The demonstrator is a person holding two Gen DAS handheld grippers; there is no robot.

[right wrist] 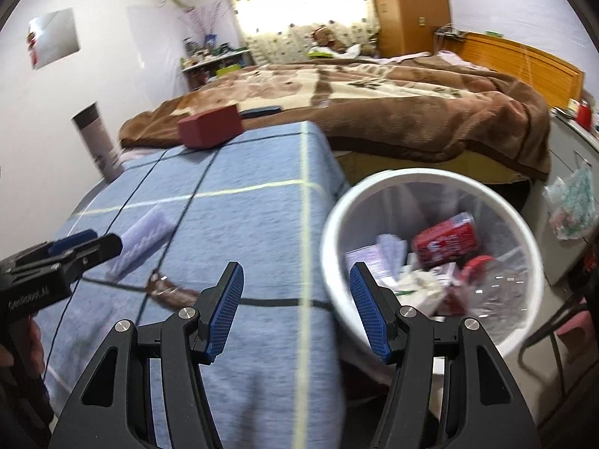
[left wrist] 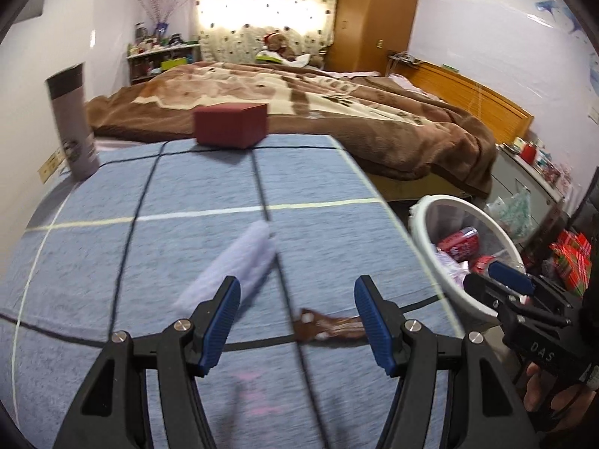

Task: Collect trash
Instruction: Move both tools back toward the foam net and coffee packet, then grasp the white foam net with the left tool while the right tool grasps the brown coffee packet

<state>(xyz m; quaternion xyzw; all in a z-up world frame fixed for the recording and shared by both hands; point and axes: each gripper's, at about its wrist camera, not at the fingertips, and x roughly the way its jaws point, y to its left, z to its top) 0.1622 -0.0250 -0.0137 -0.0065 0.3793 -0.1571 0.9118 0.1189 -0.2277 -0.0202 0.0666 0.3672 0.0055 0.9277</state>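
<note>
Left gripper point(left wrist: 297, 312): jaws spread wide and holding nothing; ribbed blue pads point(left wrist: 224, 321) on black hinged arms, low over the table.
Right gripper point(right wrist: 295, 303): likewise released and empty, one finger over the cloth, the other over the near rim of the bin.
Table point(left wrist: 93, 262): covered in soft blue-grey cloth crossed by thin black and pale yellow grid lines.
Brown wrapper point(left wrist: 329, 327): flat, crinkled, glossy strip with white marks, lying on the cloth between the left gripper's fingers, near the right edge of the table.
White packet point(left wrist: 236, 265): pale, oblong and soft-looking, blurred, lying just left of the wrapper and a little farther.
Trash bin point(right wrist: 338, 217): round white plastic rim, right of the table; inside lie a red can point(right wrist: 447, 239), crumpled paper and clear film.
Red box point(left wrist: 232, 125): matte maroon block at the far edge.
Tumbler point(left wrist: 71, 119): tall grey metallic cylinder with a dark band, far left.
Bed point(left wrist: 337, 101): plush brown and cream blanket beyond the table.
</note>
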